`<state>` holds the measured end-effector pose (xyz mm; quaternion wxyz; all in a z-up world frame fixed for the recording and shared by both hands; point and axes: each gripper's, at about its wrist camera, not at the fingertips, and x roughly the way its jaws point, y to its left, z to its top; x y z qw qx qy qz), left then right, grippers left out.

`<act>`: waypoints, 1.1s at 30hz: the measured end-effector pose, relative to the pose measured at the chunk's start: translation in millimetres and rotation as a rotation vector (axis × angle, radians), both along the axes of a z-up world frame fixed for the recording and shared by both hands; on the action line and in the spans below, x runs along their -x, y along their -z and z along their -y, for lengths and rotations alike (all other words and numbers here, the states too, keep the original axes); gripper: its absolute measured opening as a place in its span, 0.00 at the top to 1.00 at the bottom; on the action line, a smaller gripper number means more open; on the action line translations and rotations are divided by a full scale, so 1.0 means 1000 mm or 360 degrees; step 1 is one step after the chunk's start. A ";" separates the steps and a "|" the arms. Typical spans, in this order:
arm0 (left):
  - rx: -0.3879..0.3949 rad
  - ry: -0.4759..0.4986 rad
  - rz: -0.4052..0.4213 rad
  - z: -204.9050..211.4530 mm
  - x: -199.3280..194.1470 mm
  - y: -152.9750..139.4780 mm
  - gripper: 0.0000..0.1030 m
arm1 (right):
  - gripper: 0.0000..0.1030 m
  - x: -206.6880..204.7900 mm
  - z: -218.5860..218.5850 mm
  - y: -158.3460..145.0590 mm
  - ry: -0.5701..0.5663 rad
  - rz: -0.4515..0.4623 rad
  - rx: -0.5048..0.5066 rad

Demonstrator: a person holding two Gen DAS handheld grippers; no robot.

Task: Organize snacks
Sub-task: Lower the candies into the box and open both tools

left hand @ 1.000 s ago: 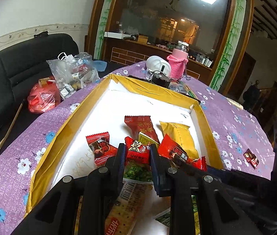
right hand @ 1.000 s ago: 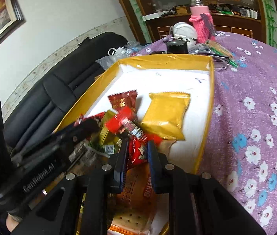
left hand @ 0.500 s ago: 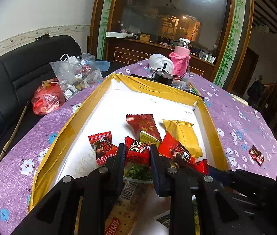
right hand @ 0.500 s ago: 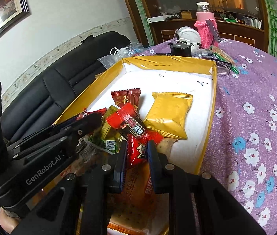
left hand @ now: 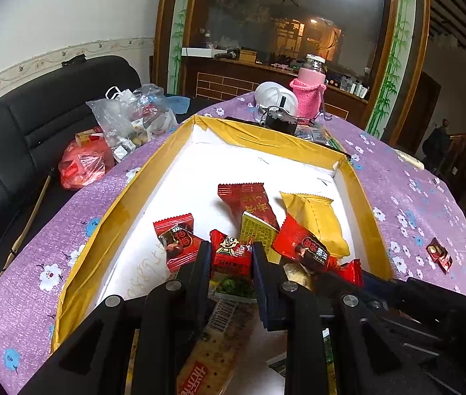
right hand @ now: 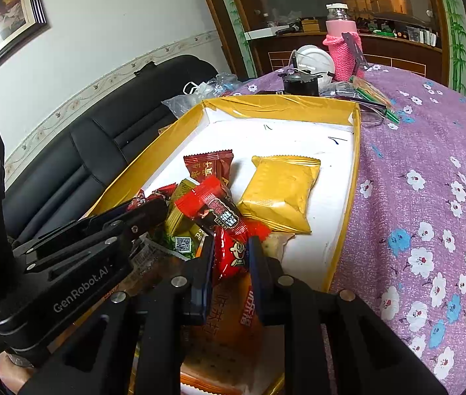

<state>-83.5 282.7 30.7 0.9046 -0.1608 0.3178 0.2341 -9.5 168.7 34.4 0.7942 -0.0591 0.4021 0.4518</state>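
Red snack packet (left hand: 232, 254) pinched between left tongs (left hand: 231, 256) — inside tray (left hand: 111, 210).

Pink-sleeved bottle (left hand: 309, 93) beside white mask (left hand: 274, 97); black sofa (left hand: 35, 125) behind.

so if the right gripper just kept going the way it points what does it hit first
The right gripper is shut on a red cartoon snack packet. Straight ahead, the first thing is probably the red-and-black packet on the pile, then the yellow packet; depth is unclear.
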 end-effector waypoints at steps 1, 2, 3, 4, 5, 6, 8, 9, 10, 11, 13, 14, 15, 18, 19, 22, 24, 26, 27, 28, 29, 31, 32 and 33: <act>-0.0007 -0.0002 -0.0005 0.001 0.000 0.000 0.76 | 0.81 -0.001 0.001 0.000 0.0015 0.0001 -0.0001; -0.0017 -0.0003 -0.0012 0.001 -0.001 0.000 0.76 | 0.81 -0.003 0.002 0.000 0.0026 -0.0004 -0.0007; -0.0033 -0.0004 -0.0020 0.003 -0.002 0.000 0.76 | 0.81 -0.005 0.003 0.000 0.0035 -0.0010 -0.0015; -0.0045 -0.0006 -0.0025 0.004 -0.002 0.000 0.76 | 0.81 -0.005 0.003 0.000 0.0036 -0.0009 -0.0015; -0.0057 -0.0008 -0.0031 0.005 -0.003 -0.001 0.76 | 0.82 -0.004 0.003 -0.001 0.0038 -0.0003 -0.0011; -0.0069 -0.0007 -0.0036 0.006 -0.003 -0.001 0.76 | 0.82 -0.004 0.002 -0.001 0.0039 0.0002 -0.0007; -0.0094 -0.0013 -0.0040 0.007 -0.003 -0.002 0.76 | 0.82 -0.003 0.002 -0.001 0.0039 0.0001 -0.0009; -0.0106 -0.0015 -0.0042 0.008 -0.003 -0.002 0.76 | 0.82 -0.003 0.002 -0.001 0.0038 0.0002 -0.0008; -0.0110 -0.0012 -0.0043 0.009 -0.003 -0.002 0.76 | 0.82 -0.003 0.002 -0.001 0.0038 0.0003 -0.0006; -0.0113 -0.0013 -0.0044 0.009 -0.003 -0.003 0.76 | 0.82 -0.004 0.003 -0.001 0.0039 0.0003 -0.0006; -0.0117 -0.0017 -0.0046 0.009 -0.003 -0.003 0.76 | 0.82 -0.004 0.003 -0.001 0.0039 0.0001 -0.0008; -0.0117 -0.0016 -0.0046 0.009 -0.003 -0.003 0.76 | 0.82 -0.004 0.003 -0.001 0.0039 0.0002 -0.0008; -0.0118 -0.0017 -0.0047 0.009 -0.003 -0.003 0.76 | 0.82 -0.004 0.002 -0.001 0.0039 0.0002 -0.0007; -0.0119 -0.0019 -0.0047 0.009 -0.003 -0.003 0.76 | 0.82 -0.004 0.002 -0.001 0.0039 0.0002 -0.0007; -0.0120 -0.0019 -0.0047 0.009 -0.003 -0.003 0.76 | 0.82 -0.004 0.002 -0.001 0.0040 0.0002 -0.0007; -0.0120 -0.0020 -0.0047 0.009 -0.003 -0.003 0.76 | 0.82 -0.004 0.002 -0.001 0.0040 0.0003 -0.0006; -0.0119 -0.0019 -0.0048 0.009 -0.003 -0.003 0.76 | 0.82 -0.004 0.003 -0.001 0.0039 0.0001 -0.0009; -0.0120 -0.0020 -0.0047 0.009 -0.003 -0.003 0.76 | 0.82 -0.004 0.003 -0.001 0.0039 0.0001 -0.0008; -0.0121 -0.0020 -0.0048 0.009 -0.004 -0.003 0.75 | 0.82 -0.004 0.003 -0.001 0.0039 0.0001 -0.0008; -0.0122 -0.0022 -0.0049 0.009 -0.003 -0.003 0.75 | 0.82 -0.004 0.002 -0.001 0.0042 0.0005 -0.0009; -0.0125 -0.0026 -0.0049 0.009 -0.003 -0.003 0.74 | 0.82 -0.003 0.003 -0.001 0.0044 0.0009 -0.0009; -0.0125 -0.0028 -0.0049 0.008 -0.002 -0.003 0.73 | 0.82 -0.003 0.004 -0.002 0.0056 0.0019 -0.0013; -0.0126 -0.0030 -0.0050 0.008 -0.002 -0.003 0.72 | 0.82 -0.003 0.004 -0.002 0.0062 0.0020 -0.0018; -0.0126 -0.0034 -0.0052 0.007 -0.001 -0.003 0.71 | 0.82 -0.003 0.005 -0.003 0.0067 0.0020 -0.0023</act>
